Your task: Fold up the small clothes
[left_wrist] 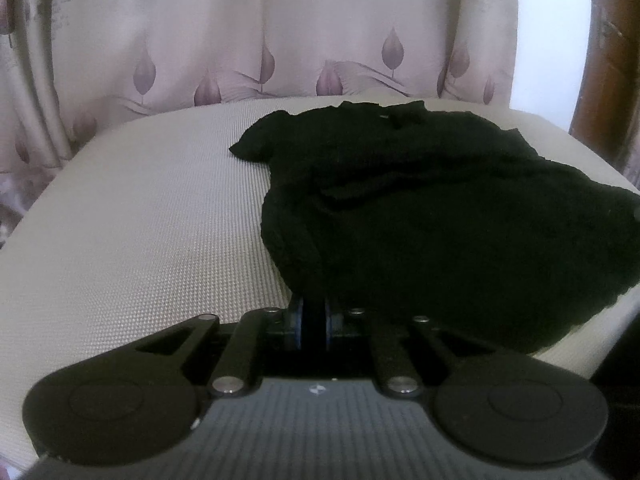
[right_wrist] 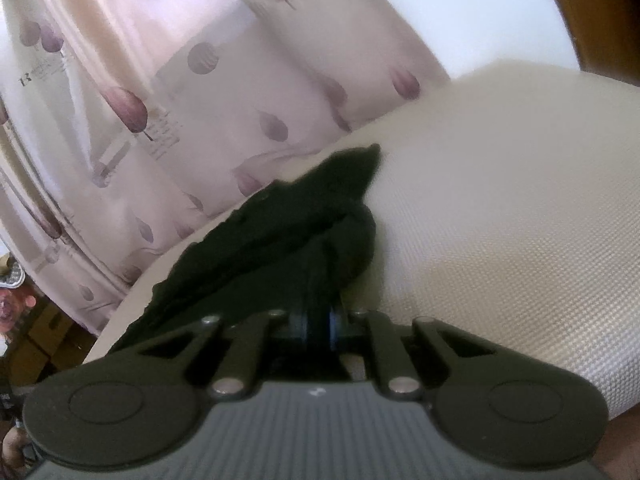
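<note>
My left claw [left_wrist: 314, 322] pinches the near hem of the black garment [left_wrist: 420, 216], which lies rumpled on the pale woven cushion [left_wrist: 140, 220] from twelve to three o'clock of it; my right claw [right_wrist: 318, 326] is clamped on another bunched edge at its own twelve o'clock. The cloth looks light, limp and stretchy, so I judge corners and hems the best holds
</note>
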Tool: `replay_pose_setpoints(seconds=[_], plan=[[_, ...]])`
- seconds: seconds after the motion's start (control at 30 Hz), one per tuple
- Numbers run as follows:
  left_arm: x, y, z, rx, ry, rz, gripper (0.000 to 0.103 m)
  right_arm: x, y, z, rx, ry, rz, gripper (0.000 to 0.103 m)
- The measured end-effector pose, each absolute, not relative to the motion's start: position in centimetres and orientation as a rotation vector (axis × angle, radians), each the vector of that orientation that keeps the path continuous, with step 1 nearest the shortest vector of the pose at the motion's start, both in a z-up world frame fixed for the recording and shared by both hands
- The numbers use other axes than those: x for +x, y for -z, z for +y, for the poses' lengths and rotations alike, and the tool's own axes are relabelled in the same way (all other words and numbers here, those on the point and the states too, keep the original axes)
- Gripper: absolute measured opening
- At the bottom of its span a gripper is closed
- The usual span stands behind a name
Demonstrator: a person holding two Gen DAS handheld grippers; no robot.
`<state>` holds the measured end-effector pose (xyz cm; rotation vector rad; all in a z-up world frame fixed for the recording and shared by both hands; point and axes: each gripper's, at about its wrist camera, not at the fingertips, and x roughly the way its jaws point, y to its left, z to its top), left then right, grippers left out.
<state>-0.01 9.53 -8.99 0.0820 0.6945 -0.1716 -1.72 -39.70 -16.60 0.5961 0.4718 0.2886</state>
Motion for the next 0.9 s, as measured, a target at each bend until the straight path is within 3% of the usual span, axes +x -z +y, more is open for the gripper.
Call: replay_pose_setpoints(seconds=[0.9], plan=[[-1.6,8.2,10.0,0.117,0.182,0.667,0.01,-3.8,16.4,-40.3,0.682,-0.313,0.436,0.009]])
